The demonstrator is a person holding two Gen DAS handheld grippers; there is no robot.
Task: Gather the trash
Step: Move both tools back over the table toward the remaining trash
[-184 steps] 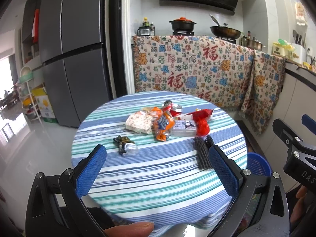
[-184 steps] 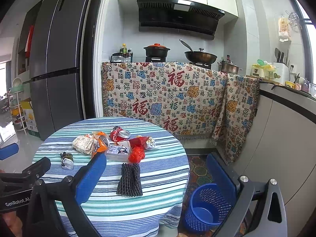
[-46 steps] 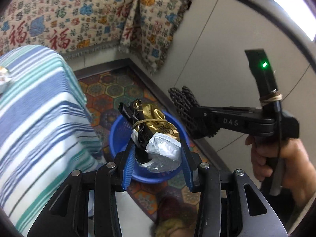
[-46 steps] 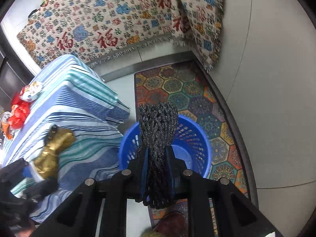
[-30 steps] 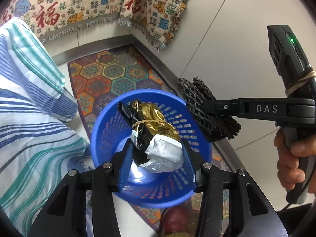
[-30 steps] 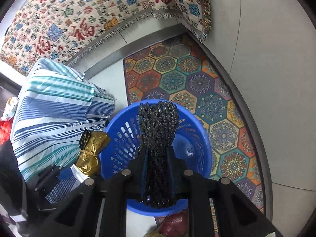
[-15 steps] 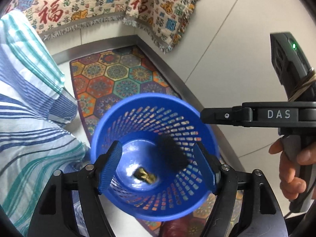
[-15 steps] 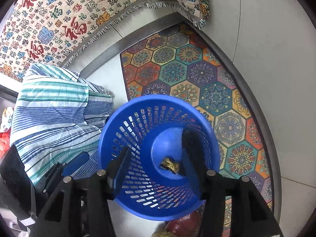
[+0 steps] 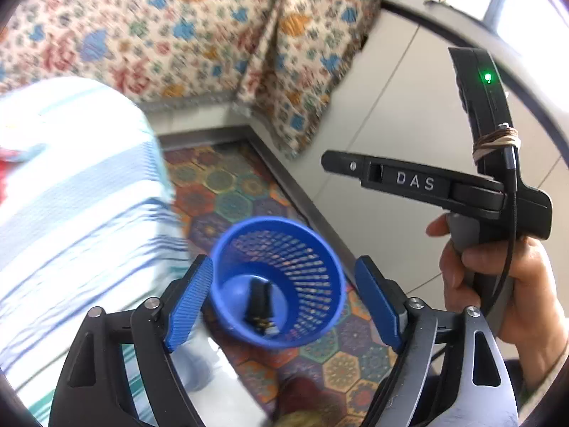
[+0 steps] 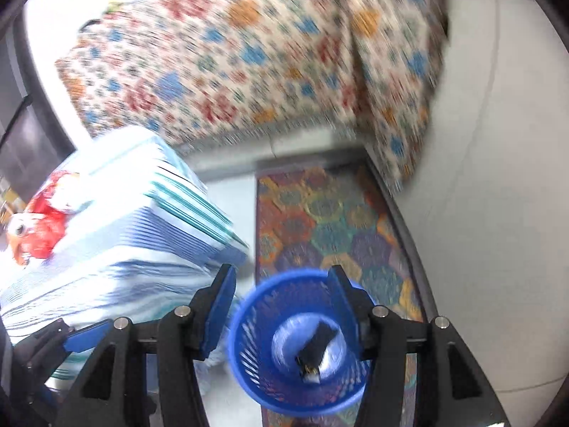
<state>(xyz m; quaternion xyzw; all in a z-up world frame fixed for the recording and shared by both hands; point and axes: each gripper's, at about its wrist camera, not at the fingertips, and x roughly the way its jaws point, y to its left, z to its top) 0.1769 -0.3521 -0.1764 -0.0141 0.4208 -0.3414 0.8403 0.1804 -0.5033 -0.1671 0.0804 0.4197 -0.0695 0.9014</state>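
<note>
A blue mesh basket (image 9: 309, 263) stands on the floor below both grippers, beside the striped table. In its bottom lie the black net sleeve (image 9: 260, 293) and the gold wrapper (image 9: 266, 324), seen in the right wrist view as a dark bundle (image 10: 316, 352). My left gripper (image 9: 282, 267) hangs above the basket, its jaws opening, with nothing between them. My right gripper (image 10: 281, 277) is open and empty too, above the basket (image 10: 254, 341). In the left wrist view a hand (image 9: 498, 284) holds it at the right. Red wrappers (image 10: 42, 227) lie on the table.
The round table with its blue and green striped cloth (image 9: 71, 195) is at the left, its edge close to the basket. A hexagon-patterned rug (image 10: 320, 213) covers the floor. A patterned cloth (image 9: 213, 35) hangs over the counter behind, and a white cabinet front (image 9: 409, 114) is at the right.
Both grippers opened and let go: the gold wrapper and the black net sleeve fell into the basket. Both then rose away from it, so the basket looks smaller and the views tilt up.
</note>
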